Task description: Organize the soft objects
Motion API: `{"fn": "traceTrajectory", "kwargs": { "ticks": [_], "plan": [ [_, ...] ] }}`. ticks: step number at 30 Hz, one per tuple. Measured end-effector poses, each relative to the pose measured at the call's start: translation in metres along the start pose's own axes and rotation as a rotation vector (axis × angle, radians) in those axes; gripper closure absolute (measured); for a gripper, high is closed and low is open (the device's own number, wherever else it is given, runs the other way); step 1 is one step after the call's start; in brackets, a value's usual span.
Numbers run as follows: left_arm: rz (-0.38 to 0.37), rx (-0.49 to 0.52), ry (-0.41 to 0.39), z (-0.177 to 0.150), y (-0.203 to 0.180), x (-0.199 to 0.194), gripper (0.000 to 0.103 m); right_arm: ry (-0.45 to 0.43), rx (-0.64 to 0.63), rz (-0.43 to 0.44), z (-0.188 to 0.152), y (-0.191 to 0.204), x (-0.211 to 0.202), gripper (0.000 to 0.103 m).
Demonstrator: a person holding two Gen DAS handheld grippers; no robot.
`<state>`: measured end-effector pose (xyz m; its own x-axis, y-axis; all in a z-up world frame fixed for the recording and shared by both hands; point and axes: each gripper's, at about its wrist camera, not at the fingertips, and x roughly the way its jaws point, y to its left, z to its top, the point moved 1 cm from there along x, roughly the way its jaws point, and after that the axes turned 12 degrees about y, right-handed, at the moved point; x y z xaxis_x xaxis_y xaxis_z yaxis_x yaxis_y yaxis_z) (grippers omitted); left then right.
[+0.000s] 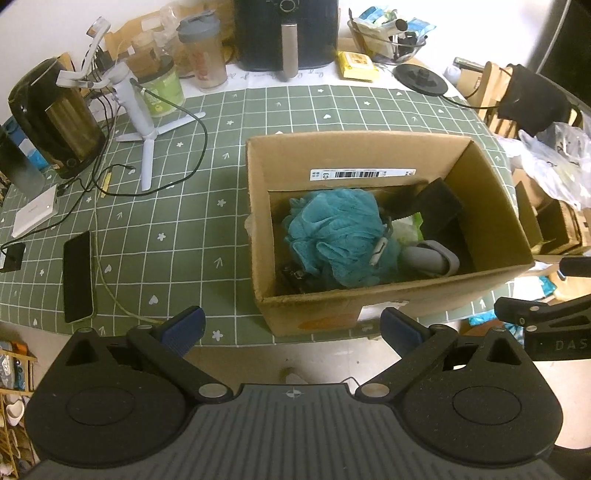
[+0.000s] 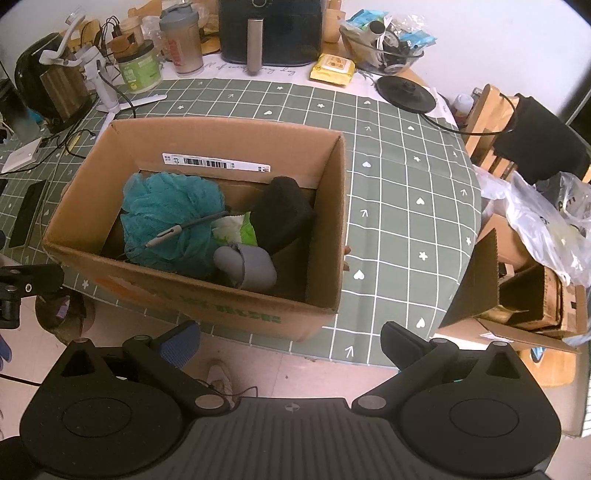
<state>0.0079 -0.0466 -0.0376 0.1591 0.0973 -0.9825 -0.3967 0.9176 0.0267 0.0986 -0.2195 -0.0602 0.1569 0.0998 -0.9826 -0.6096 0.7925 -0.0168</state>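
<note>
Hovering released and empty, left tool [image 1: 291,325] and right tool [image 2: 290,338] face the box [image 2: 328,229]; the teal sponge [image 2: 173,218] looks light, squashy, best pinched mid-ruffle.

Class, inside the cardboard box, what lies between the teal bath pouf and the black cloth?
In the right wrist view, a white and green crumpled item lies between the teal bath pouf and black cloth.

Cardboard box [image 1: 373,295] on the table [image 1: 207,206], at its near edge. In the box: bath pouf [image 1: 332,236] to the left, folded cloth [image 1: 441,206] at back right, rolled item [image 1: 432,258] in front, between them. Phone [image 1: 77,277] left of the box, near the table edge. Tripod [image 1: 144,122] and kettle [image 1: 55,118] at far left. Air fryer [image 1: 286,33] behind the box, at the table's back. Bowl [image 1: 388,40] right of the fryer.
</note>
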Motion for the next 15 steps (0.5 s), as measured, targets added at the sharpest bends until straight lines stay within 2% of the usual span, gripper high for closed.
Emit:
{"fn": "traceTrajectory", "kwargs": {
  "ticks": [15],
  "plan": [
    [-0.008, -0.026, 0.014, 0.0051, 0.0026, 0.003, 0.0, -0.001, 0.006, 0.0, 0.0022, -0.0015, 0.0016, 0.0]
  ]
}}
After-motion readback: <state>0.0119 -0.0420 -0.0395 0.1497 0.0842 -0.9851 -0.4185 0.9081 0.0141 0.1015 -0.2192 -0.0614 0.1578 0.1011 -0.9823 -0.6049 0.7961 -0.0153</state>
